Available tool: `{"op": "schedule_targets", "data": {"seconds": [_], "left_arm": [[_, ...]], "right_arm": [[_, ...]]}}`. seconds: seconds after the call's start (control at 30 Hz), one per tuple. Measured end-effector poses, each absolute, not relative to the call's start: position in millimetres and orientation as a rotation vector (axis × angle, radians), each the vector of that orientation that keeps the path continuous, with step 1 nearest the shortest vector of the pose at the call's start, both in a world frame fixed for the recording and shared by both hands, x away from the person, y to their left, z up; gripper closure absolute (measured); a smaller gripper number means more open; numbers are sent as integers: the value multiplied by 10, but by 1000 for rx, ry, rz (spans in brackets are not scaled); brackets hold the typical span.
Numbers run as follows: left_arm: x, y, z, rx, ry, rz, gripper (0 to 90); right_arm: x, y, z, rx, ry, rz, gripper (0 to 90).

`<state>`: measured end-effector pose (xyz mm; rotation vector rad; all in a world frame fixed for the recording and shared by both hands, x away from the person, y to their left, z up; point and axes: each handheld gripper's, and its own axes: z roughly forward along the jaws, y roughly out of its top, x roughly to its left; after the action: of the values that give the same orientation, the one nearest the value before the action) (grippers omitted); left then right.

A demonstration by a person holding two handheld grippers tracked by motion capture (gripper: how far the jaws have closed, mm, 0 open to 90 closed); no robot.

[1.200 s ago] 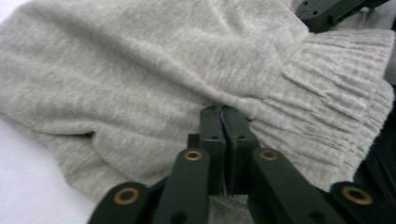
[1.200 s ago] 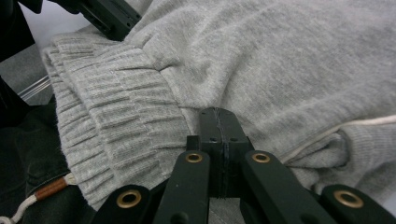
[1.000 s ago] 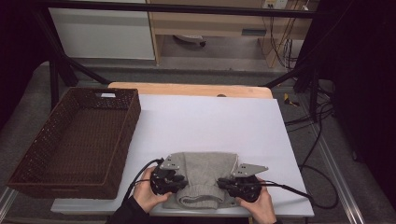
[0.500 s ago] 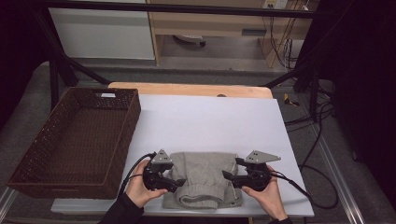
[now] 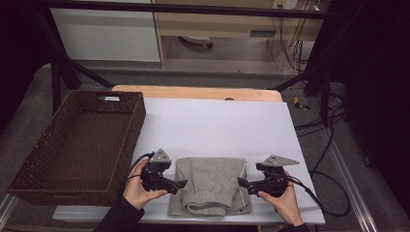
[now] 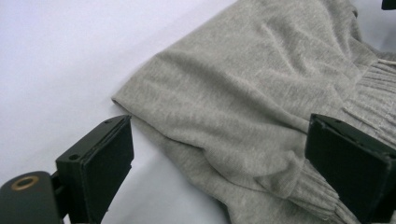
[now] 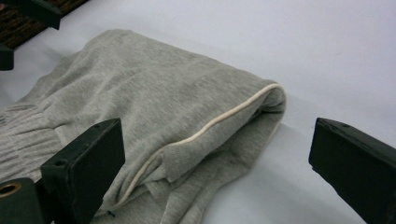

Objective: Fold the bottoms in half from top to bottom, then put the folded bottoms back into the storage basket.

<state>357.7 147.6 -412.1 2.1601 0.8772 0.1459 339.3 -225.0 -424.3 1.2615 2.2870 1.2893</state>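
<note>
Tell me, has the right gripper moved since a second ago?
Yes. The right gripper has pulled outward off the grey garment, toward the table's right edge, its jaws just opening, nothing held.

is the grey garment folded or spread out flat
Folded: the grey garment lies as a compact stack on the white table, doubled layers showing at its edge.

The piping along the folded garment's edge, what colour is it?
Cream piping on the grey garment, best in the right gripper view.
</note>
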Motion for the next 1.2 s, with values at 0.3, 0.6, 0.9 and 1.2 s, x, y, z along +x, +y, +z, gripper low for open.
{"op": "schedule_targets", "data": {"seconds": [0.3,0.6,0.9,1.2], "left_arm": [[3705,1491,-4123,2166,908,152,58],[3869,1480,-4096,2149,940,170,53],[3999,1439,-4125,2124,966,163,62],[4122,1430,-4224,2146,1017,183,87]], "right_arm": [[3392,-2271,-4260,1294,2283,1273,25],[3382,-2273,-4260,1287,2288,1272,16],[3375,-2276,-4252,1292,2293,1269,15],[3380,-2273,-4261,1285,2299,1261,13]]}}
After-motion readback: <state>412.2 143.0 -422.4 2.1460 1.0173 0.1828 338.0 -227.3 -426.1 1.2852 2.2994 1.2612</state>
